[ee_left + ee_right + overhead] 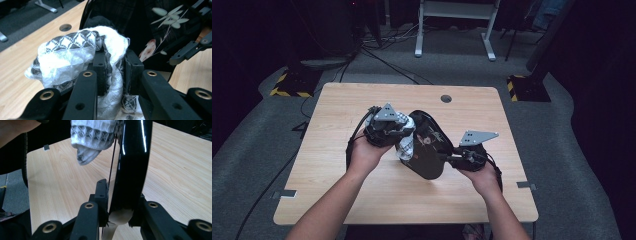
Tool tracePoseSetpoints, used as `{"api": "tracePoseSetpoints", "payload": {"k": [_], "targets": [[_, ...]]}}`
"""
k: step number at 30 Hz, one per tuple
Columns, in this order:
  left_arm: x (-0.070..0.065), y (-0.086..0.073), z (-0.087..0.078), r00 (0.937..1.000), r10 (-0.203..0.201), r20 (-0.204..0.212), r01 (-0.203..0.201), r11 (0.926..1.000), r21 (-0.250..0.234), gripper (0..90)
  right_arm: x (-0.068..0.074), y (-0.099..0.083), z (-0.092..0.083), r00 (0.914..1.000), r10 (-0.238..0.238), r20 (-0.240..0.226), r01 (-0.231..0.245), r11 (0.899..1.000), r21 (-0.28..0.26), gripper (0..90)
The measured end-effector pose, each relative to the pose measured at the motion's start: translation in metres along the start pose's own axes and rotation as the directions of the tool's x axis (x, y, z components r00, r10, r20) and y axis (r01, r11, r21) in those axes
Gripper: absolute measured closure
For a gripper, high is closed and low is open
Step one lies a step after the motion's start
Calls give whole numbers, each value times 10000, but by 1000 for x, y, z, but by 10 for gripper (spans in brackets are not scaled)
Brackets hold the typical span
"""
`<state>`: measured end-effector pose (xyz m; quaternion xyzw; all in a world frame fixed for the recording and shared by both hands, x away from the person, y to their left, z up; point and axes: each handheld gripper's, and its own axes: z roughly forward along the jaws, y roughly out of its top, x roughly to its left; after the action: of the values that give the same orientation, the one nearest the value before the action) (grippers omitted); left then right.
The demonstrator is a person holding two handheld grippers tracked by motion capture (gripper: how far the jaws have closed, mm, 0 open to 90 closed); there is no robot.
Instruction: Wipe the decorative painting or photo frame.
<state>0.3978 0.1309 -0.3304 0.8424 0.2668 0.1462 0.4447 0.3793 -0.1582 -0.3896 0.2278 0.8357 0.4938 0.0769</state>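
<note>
A glossy black oval object (428, 152) printed with leaves and a flower stands tilted up above the middle of the wooden table (342, 165). My right gripper (448, 159) is shut on its near right rim; in the right gripper view the pads (101, 195) clamp the thin black wall (132, 157). My left gripper (398, 131) is shut on a bunched white cloth with a black diamond pattern (406, 146), pressed against the object's left side. Seen from the left gripper view, my left gripper (115, 58) pinches a fold of the cloth (70, 50) in front of the printed black surface (160, 27).
A round cable hole (446, 98) lies near the table's far edge. Cables trail off the left edge. Beyond the table stand a white desk frame (452, 30) and two bases with yellow-black tape (292, 86) (524, 87) on grey carpet.
</note>
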Motion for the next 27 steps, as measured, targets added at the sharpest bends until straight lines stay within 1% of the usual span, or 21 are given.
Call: {"api": "tracePoseSetpoints", "payload": {"k": [3, 5, 7, 9, 10, 13, 14, 15, 17, 19, 22, 24, 27], "targets": [[-4, 9, -5, 9999, 129, 70, -127, 9996, -252, 750, 0, 0, 1, 10000, 12, -10, -12, 10000, -40, 758], [-7, 14, -7, 9997, 233, 74, -231, 9994, -266, 750, 0, 0, 1, 10000, 47, -25, -47, 10000, -48, 762], [-11, 17, -5, 9991, 406, -102, -407, 9991, -99, 750, -1, 0, 1, 10000, 81, -47, -81, 9999, -75, 763], [-11, 13, -2, 9989, 449, -137, -449, 9990, 12, 750, -1, -1, 1, 10000, 88, -48, -88, 9999, -73, 761], [-10, 9, 0, 9991, 409, -116, -408, 9991, 81, 750, -1, 0, 1, 10000, 86, -44, -86, 9999, -75, 759], [-5, -7, 9, 9999, 89, 59, -91, 9997, 237, 750, 0, 0, 1, 10000, 92, -25, -92, 9999, -55, 754], [-5, -7, 9, 9999, 89, 59, -91, 9997, 237, 751, 0, 0, 1, 10000, 92, -25, -92, 9999, -55, 754], [-3, -12, 12, 9999, -31, 98, 29, 9996, 269, 751, 0, 0, 1, 9999, 106, -29, -106, 9999, -68, 752], [-2, -21, 16, 9998, -119, 129, 114, 9992, 396, 751, 0, 0, 1, 9999, 124, 28, -124, 9999, -63, 753], [-2, -23, 17, 9999, -98, 130, 93, 9993, 361, 750, 0, 0, 1, 9999, 117, 33, -117, 9999, -71, 753], [-2, -20, 15, 9998, -140, 148, 135, 9992, 369, 749, -1, 0, 1, 9999, 124, 21, -124, 9999, -84, 754], [-3, -12, 11, 9999, -16, 151, 13, 9997, 240, 749, -1, 0, 1, 9999, 147, 9, -147, 9999, -88, 755], [-5, -2, 6, 9998, 186, -46, -185, 9997, 138, 749, -1, 0, 1, 9999, 134, 7, -134, 9999, -89, 755]]}}
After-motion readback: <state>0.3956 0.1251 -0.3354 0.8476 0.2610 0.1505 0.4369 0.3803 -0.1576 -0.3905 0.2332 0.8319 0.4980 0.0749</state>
